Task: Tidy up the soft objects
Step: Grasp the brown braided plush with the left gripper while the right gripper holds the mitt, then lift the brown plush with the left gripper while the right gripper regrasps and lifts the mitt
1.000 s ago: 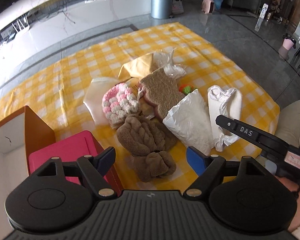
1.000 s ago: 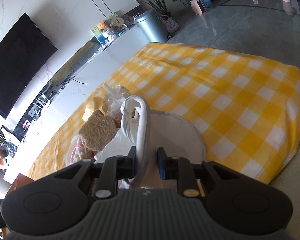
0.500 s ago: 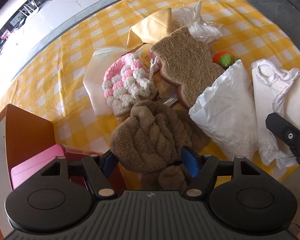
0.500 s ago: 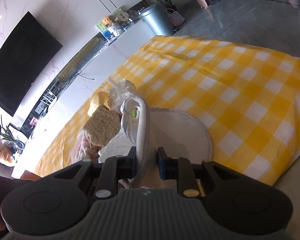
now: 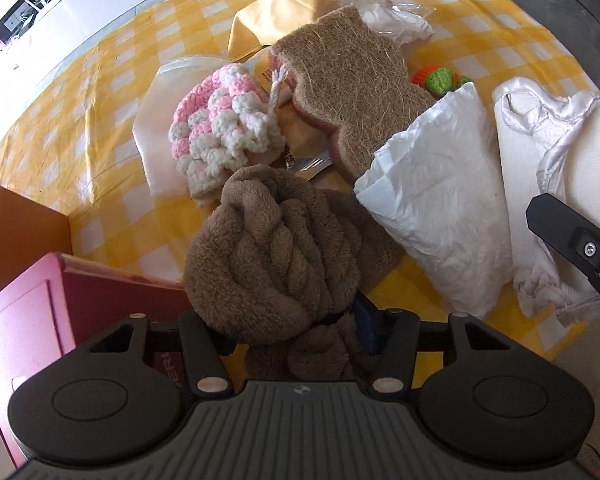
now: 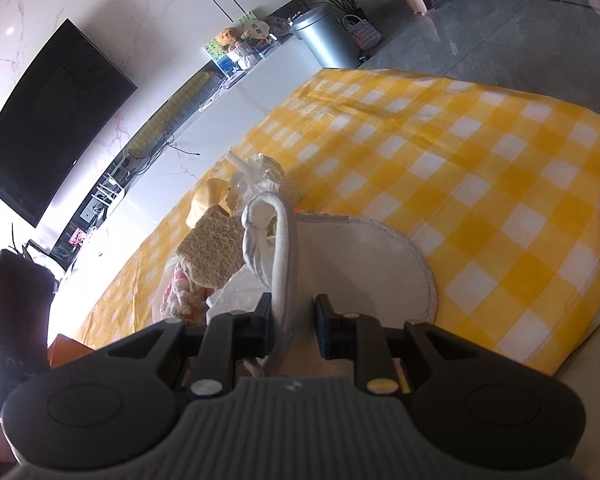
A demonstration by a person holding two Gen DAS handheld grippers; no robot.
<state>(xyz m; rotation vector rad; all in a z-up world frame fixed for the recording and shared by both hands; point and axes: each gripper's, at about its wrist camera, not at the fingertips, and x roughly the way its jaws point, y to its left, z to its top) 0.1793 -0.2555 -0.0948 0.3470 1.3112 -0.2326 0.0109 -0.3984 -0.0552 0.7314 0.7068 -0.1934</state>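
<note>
A pile of soft things lies on the yellow checked cloth (image 5: pixel 80 128). My left gripper (image 5: pixel 290 336) has closed on a brown twisted plush piece (image 5: pixel 272 248). Behind it lie a pink and white crochet piece (image 5: pixel 220 128), a brown loofah pad (image 5: pixel 348 80) and a white padded bag (image 5: pixel 440 208). My right gripper (image 6: pixel 294 320) is shut on the edge of a white satin-trimmed cloth (image 6: pixel 360 256), which also shows in the left wrist view (image 5: pixel 556 128).
A pink box (image 5: pixel 16 320) inside an orange-walled box (image 5: pixel 16 224) stands at the near left. A yellow cloth (image 5: pixel 284 12), a clear plastic bag (image 5: pixel 388 20) and an orange and green toy (image 5: pixel 438 78) lie at the back. The table edge (image 6: pixel 560 360) is close on the right.
My left gripper came down and forward onto the brown plush piece and its fingers closed in on it. My right gripper keeps its hold on the white cloth, barely moving.
</note>
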